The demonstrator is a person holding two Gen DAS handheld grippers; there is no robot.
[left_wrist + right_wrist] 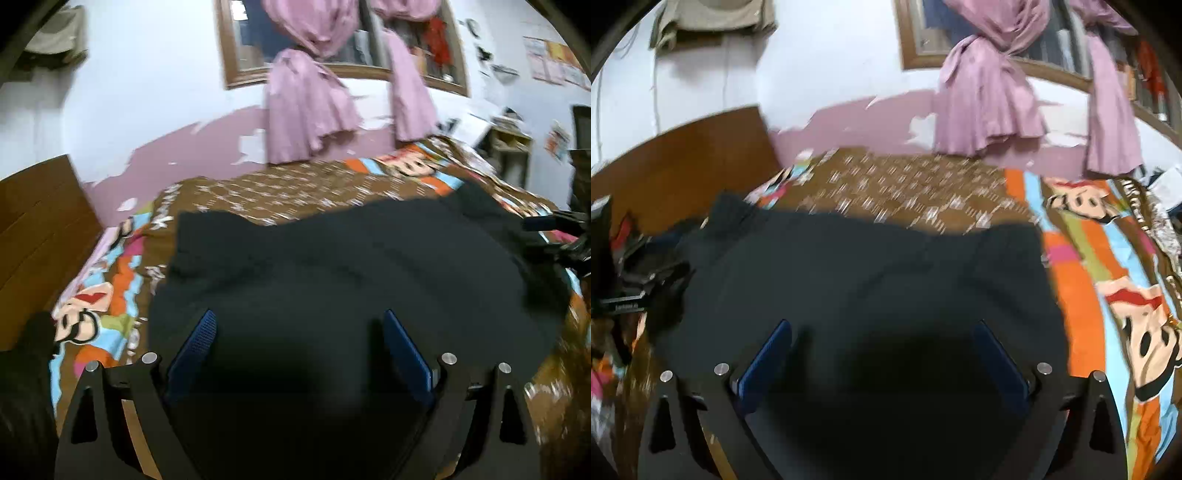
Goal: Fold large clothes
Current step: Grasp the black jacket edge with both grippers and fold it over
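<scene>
A large black garment (351,266) lies spread flat on the bed; it also fills the middle of the right wrist view (871,273). My left gripper (299,325) is open above the garment's near part, its blue pads (195,347) wide apart with nothing between them. My right gripper (882,336) is open too, blue pads (768,362) wide apart over the near edge of the same garment. The other gripper shows at the right edge of the left wrist view (554,225) and at the left edge of the right wrist view (624,295).
The bed has a brown patterned sheet with a bright cartoon border (92,306) (1108,280). A wooden headboard (37,229) stands at the left. Pink curtains (310,107) hang on the far wall. A dark cloth heap (653,251) lies left of the garment.
</scene>
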